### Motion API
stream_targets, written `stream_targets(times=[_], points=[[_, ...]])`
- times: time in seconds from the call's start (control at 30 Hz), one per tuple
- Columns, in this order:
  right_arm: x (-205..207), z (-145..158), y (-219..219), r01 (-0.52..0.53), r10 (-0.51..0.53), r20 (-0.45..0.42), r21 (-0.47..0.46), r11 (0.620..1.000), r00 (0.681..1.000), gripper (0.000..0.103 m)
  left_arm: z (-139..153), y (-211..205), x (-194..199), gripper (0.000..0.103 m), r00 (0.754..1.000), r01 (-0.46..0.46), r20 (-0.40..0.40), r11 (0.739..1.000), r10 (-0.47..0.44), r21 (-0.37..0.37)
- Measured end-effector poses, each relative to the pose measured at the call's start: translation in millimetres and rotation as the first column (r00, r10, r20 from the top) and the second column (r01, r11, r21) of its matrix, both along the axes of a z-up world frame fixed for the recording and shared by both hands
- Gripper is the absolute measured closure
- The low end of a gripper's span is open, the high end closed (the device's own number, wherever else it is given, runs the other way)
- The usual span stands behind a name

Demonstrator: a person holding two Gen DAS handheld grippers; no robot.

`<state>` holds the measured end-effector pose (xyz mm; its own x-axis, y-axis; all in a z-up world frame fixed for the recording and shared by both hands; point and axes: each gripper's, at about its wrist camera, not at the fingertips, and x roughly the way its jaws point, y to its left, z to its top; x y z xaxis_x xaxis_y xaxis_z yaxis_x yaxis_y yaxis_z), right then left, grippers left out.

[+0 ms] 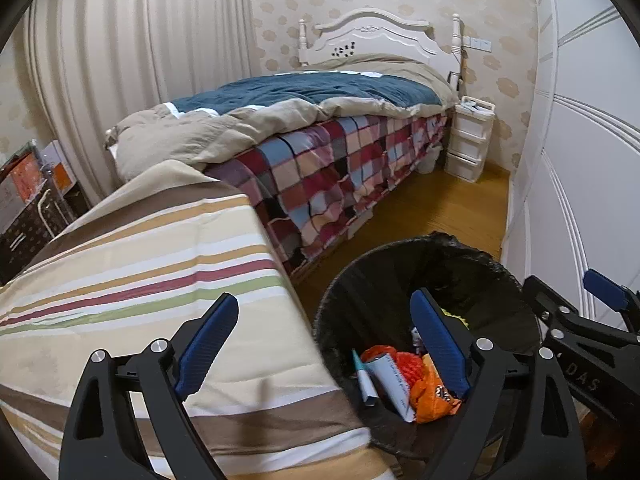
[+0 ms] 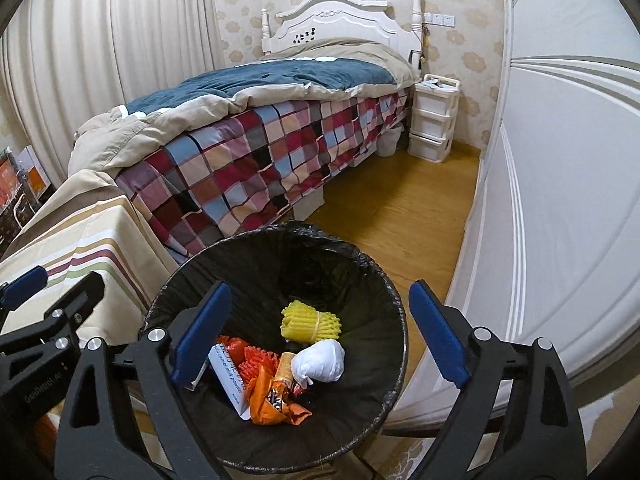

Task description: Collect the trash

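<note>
A black-lined trash bin (image 2: 360, 280) stands on the wood floor beside the bed; it also shows in the left wrist view (image 1: 360, 292). Inside lie a yellow foam net (image 2: 310, 322), a white crumpled wad (image 2: 320, 361), an orange wrapper (image 2: 272, 398), an orange net (image 2: 256, 360) and a white box (image 2: 228, 376). My right gripper (image 2: 320, 334) is open and empty, held above the bin. My left gripper (image 1: 324, 344) is open and empty, over the bin's left rim and the striped cloth (image 1: 140, 280).
A bed with a checked blanket (image 2: 260, 160) runs along the left. A white drawer unit (image 2: 432, 120) stands by the headboard. A white wardrobe (image 2: 560, 200) lines the right. Wood floor (image 2: 400, 208) lies between them. Boxes and a dark cabinet (image 1: 28, 216) stand at far left.
</note>
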<state>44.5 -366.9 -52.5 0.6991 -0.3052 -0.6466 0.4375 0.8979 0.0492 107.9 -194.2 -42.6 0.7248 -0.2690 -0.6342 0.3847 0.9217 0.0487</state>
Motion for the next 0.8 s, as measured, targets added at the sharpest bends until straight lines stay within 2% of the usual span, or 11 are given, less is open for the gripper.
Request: stream_targets(times=[0.4, 0.8], points=[[-19.8, 6.3, 27.0, -0.029, 0.029, -0.022, -0.001, 1.0, 0.999, 0.009, 7.9, 38.3, -22.5, 0.013, 0.998, -0.07, 0.01, 0.998, 0.07, 0.006], [-47.4, 21.7, 63.7, -0.079, 0.079, 0.01, -0.011, 0.997, 0.997, 0.009, 17.0, 90.6, -55.2, 0.012, 0.989, -0.145, 0.018, 0.989, 0.145, -0.003]])
